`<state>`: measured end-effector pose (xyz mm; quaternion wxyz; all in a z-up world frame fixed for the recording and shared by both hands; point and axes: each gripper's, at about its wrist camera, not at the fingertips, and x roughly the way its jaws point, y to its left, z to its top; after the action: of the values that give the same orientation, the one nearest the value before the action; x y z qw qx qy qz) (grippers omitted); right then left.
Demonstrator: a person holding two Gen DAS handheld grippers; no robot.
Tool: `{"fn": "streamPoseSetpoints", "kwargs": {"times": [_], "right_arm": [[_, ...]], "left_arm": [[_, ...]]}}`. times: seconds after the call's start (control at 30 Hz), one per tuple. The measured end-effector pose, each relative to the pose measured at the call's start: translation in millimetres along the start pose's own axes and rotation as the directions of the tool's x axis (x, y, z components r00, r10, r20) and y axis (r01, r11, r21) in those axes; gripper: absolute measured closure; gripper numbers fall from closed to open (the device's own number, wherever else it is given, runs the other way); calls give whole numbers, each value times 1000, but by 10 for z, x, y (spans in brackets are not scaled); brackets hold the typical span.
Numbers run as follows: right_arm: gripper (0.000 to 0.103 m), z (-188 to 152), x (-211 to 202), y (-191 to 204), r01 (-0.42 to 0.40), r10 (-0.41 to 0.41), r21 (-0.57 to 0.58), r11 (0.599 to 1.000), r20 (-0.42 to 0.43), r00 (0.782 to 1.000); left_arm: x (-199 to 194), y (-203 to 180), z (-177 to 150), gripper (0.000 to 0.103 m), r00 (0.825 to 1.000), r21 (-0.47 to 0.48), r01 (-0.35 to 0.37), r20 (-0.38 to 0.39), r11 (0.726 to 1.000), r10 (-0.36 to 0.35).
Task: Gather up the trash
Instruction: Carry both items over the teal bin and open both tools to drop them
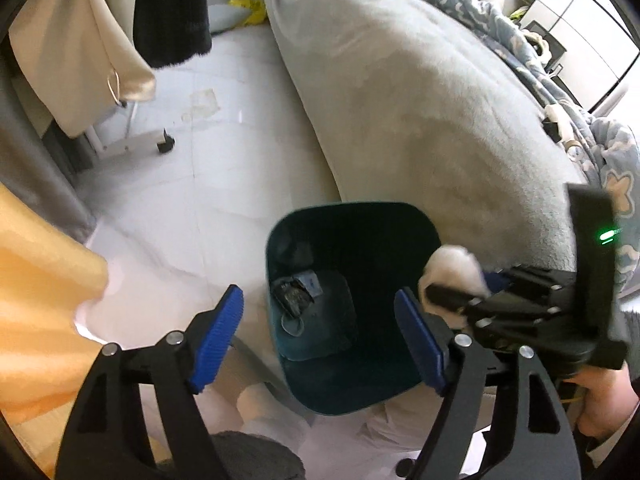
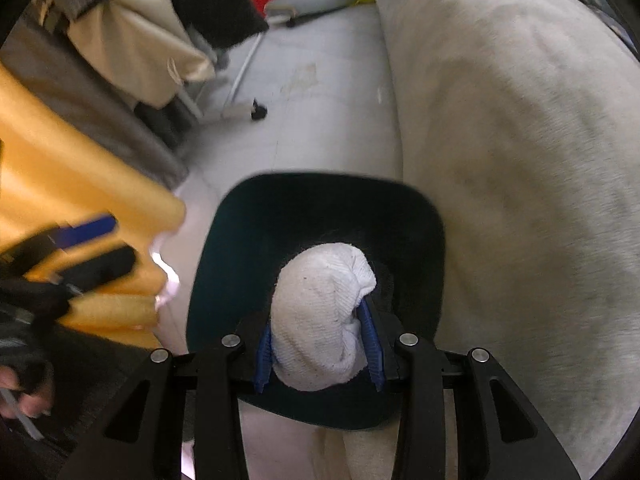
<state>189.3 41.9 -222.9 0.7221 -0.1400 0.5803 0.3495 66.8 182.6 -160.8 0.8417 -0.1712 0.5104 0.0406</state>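
Note:
A dark teal trash bin [image 1: 348, 206] [image 2: 224, 248] stands on the pale floor beside the bed. Crumpled dark trash [image 1: 294, 294] lies at its bottom. My right gripper [image 2: 316, 320] is shut on a white wad of cloth or paper [image 2: 324, 308] and holds it over the bin's mouth. In the left wrist view that right gripper [image 1: 460, 292] and the wad [image 1: 452, 264] sit at the bin's right rim. My left gripper [image 1: 320, 300] is open and empty above the bin; in the right wrist view the left gripper [image 2: 100, 246] is a blur at the left.
A bed with a grey blanket [image 1: 420, 100] fills the right side, touching the bin. An orange cloth [image 1: 40, 260] hangs at the left. A clothes rack with hanging garments [image 1: 80, 40] and its wheel [image 1: 165, 145] stand farther back. A hand [image 1: 600, 400] grips the right tool.

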Motion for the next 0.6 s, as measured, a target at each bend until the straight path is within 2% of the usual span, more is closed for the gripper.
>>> {"fn": "streamPoseSetpoints", "kwargs": {"times": [0.17, 0.4, 0.6], "right_arm": [[65, -59, 228, 73, 17, -18, -20, 1000, -63, 998], [64, -143, 498, 172, 64, -75, -81, 995, -145, 987], [57, -214, 569, 200, 85, -104, -112, 990, -171, 980]], "left_arm": [[-128, 67, 2, 32, 999, 18, -13, 53, 1000, 12], [-341, 112, 23, 38, 989, 30, -34, 148, 999, 29], [-645, 86, 88, 39, 956, 36, -53, 291, 998, 40]]}}
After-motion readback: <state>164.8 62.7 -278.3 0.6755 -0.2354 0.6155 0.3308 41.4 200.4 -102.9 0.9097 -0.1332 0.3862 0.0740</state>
